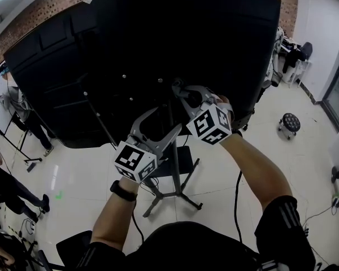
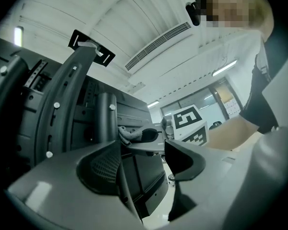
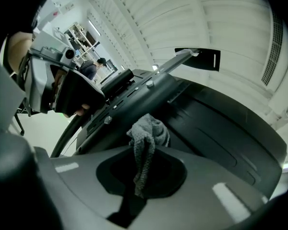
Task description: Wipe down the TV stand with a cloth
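Nearest the head camera: the person's two bare forearms, a dark watch band [image 1: 123, 191] on the left wrist, each hand carrying a marker-cubed gripper. Right gripper [image 3: 143, 166]: jaws pinched together on a grey cloth [image 3: 148, 131]. A strip of it runs down between the pads and a loose wad stands proud of the tips. The cloth is up high, at the black mount behind the big dark screen [image 1: 158, 33]. The wad looks to be at the mount's curved arm, but contact can't be confirmed. Left gripper [image 2: 143, 152]: jaws apart, nothing clamped. A thin dark upright runs close by its ribbed pad; touching or not, cannot tell. It sits lower, near the pole [image 1: 174, 151] of the TV stand, which ends in splayed legs [image 1: 178, 196] on pale floor. Judgement: the cloth is light, limp and knit-like, so it will fold and drag instead of pushing. The hold at the bunched middle suits, leaving enough wad forward to meet the metal. The stand reads stiff but top-heavy with the screen aloft. Firm wiping could rock it, so the free gripper steadying the pole seems sensible.
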